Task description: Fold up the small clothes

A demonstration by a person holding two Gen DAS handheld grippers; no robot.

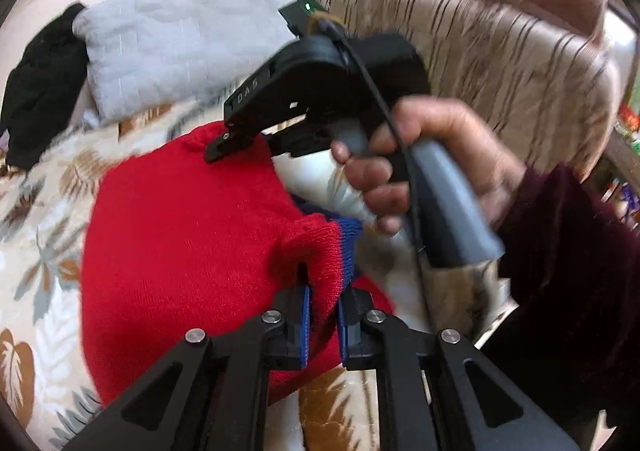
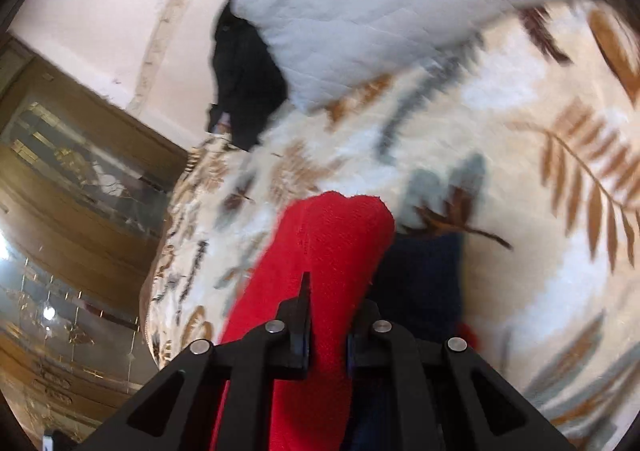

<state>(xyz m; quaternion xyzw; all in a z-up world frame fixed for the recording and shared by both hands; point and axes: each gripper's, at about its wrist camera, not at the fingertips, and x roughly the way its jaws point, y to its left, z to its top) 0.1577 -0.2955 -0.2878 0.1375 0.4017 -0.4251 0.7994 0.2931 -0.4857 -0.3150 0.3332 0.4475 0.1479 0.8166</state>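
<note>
A small red knit sweater (image 1: 180,235) with blue trim hangs lifted above a leaf-patterned blanket (image 1: 44,211). My left gripper (image 1: 323,315) is shut on the sweater's blue-banded edge. In the left wrist view my right gripper (image 1: 236,139), held by a hand, pinches the sweater's far top corner. In the right wrist view the right gripper (image 2: 326,315) is shut on a red fold of the sweater (image 2: 332,235), with dark blue cloth (image 2: 424,275) beside it.
A grey quilted pillow (image 1: 180,47) and a black garment (image 1: 44,83) lie at the far side of the bed. A beige fringed throw (image 1: 500,63) is at the right. A wooden glass cabinet (image 2: 80,179) stands beside the bed.
</note>
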